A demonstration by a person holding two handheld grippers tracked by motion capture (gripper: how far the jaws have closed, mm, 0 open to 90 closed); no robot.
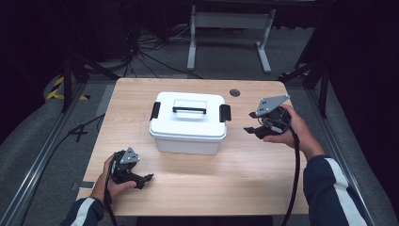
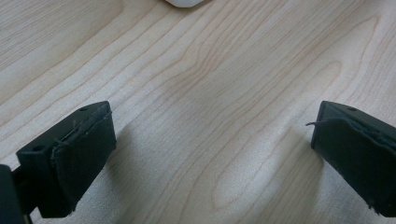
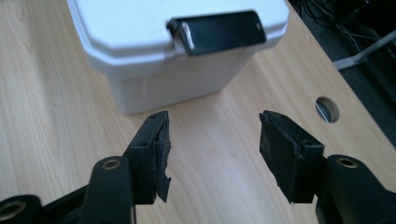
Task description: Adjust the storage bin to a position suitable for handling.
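High view first: on the left, the left gripper (image 1: 147, 178) sits low on the wooden table (image 1: 244, 174), well short of the box, jaws spread wide and empty, bare wood between its pads (image 2: 84, 158). Centre table, the white lidded box (image 1: 188, 123), black carry handle on top, black latches at both ends. Over to the right, the right gripper (image 1: 249, 122) is lined up just beside the right-hand latch (image 3: 217, 31), jaws parted, gripping nothing, not touching yet. This looks like the approach to unlatching; next move calls for closing in on that latch and flipping it up.
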